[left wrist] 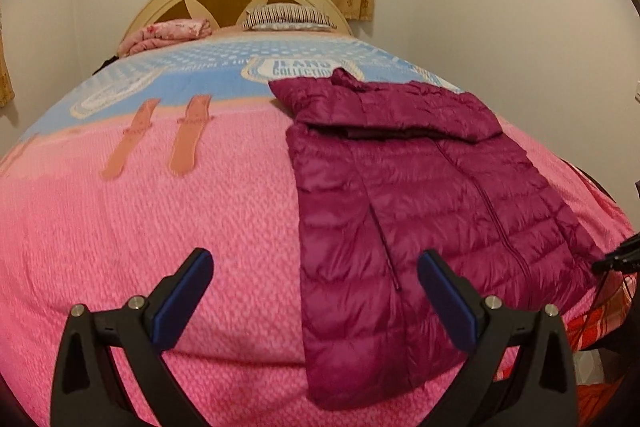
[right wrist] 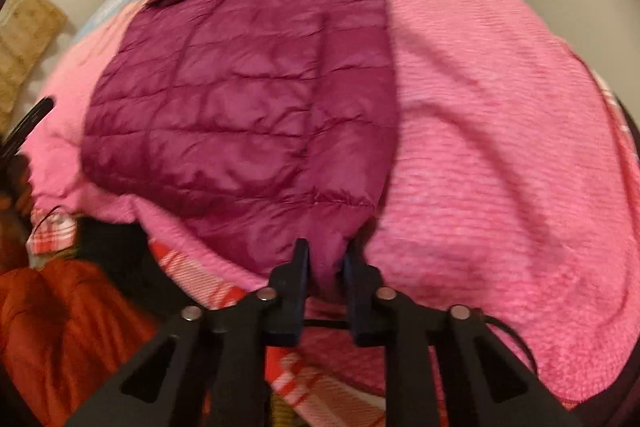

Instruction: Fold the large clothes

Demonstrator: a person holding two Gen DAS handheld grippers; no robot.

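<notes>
Our right gripper pinches the hem of the maroon puffer jacket; our left gripper hangs spread over the hem's other corner. We judge a hem-to-collar fold begun: next, grip left. Jacket lies on the pink blanket, long axis six to twelve o'clock, collar far.

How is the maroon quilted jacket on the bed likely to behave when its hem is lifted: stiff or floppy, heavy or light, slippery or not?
Probably floppy: the maroon jacket lies slack on the pink blanket, bunching where the right gripper pinches its hem. Likely light for its size, given its puffy quilted panels. Its sheen suggests a slick shell that may slide.
</notes>
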